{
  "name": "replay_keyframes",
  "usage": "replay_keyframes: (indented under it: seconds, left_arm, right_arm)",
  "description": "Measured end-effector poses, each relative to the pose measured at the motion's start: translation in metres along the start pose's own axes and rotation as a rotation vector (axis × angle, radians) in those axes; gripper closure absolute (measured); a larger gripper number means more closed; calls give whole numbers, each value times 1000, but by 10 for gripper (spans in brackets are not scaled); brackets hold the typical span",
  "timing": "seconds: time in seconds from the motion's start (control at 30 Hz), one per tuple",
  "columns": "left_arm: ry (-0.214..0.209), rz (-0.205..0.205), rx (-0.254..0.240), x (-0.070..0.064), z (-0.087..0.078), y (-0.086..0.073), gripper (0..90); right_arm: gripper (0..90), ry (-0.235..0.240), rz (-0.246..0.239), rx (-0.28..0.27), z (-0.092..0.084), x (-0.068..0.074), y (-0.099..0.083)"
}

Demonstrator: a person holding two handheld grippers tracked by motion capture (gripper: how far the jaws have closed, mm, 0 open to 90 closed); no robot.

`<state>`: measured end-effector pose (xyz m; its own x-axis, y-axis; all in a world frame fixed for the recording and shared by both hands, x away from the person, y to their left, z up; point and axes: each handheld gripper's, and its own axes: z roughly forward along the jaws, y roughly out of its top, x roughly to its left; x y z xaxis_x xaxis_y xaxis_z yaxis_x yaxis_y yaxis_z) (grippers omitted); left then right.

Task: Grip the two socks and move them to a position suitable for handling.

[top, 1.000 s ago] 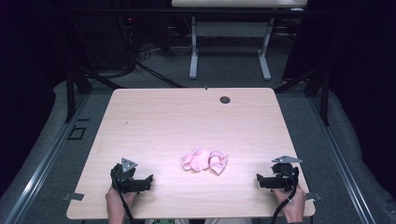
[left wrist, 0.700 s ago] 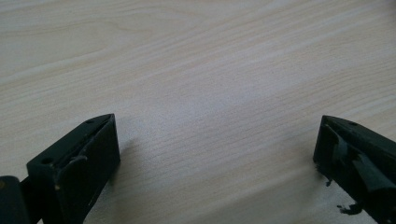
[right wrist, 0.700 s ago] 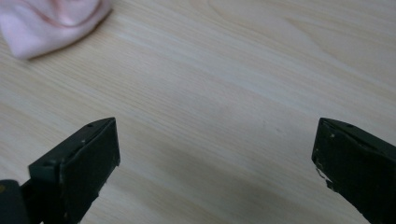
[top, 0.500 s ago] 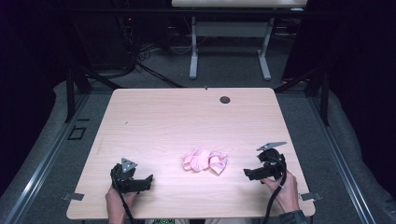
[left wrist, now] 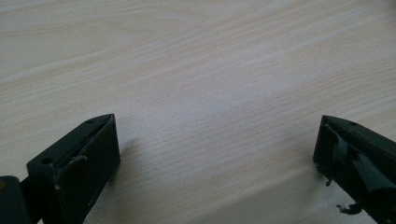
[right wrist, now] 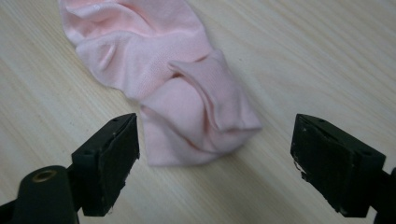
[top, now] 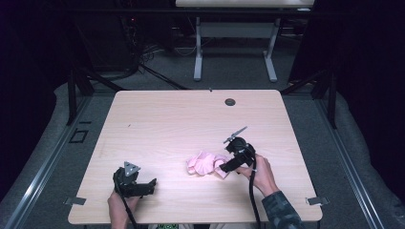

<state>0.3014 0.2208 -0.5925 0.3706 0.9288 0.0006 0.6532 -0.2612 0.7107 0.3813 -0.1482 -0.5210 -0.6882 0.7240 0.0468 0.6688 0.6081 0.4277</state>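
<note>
Right tongs [right wrist: 215, 154] apart, just been closing, astride the sock's [right wrist: 187, 102] near end, not yet pinching; we see left tongs [top: 143, 187] apart, well left.

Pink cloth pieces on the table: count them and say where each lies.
1 that can be told: a crumpled pink cloth near the table's front edge, right of centre, its end between the open jaws of the right gripper. Folds may hide a second piece.
</note>
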Motion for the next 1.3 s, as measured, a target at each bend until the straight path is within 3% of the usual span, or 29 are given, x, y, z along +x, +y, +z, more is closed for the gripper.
replay_keyframes:
  seconds: [0.13, 0.3, 0.33, 0.53, 0.77, 0.8, 0.87, 0.9, 1.07, 1.3]
  left_arm:
    - [0, 0, 0, 0, 0, 0, 1]
    - [0, -2, -1, 0, 0, 0, 1]
    - [0, 0, 0, 0, 0, 0, 1]
    - [1, -2, -1, 0, 0, 0, 2]
    - [0, -2, -1, 0, 0, 0, 1]
    - [0, -3, 0, 0, 0, 0, 2]
    - [1, -2, -1, 0, 0, 0, 2]
    - [0, -2, -1, 0, 0, 0, 2]
    - [2, -3, -1, 0, 0, 0, 2]
    - [2, -3, -1, 0, 0, 0, 2]
  right_arm:
    - [293, -19, -18, 46, 18, 2, 9]
    - [456, -26, -7, 94, 32, 2, 9]
    - [478, -33, -31, 126, 32, 1, 10]
    - [672, -43, -7, 58, 34, 3, 4]
    - [720, -35, 16, 53, 29, -1, 2]
    - [720, -11, 27, 24, 21, 0, 1]
    - [719, -11, 38, 11, 17, 1, 0]
    - [718, 2, 26, -4, 5, 5, -1]
    - [713, 25, -8, -31, -20, 23, -9]
    - [707, 89, -50, -25, -26, 50, -23]
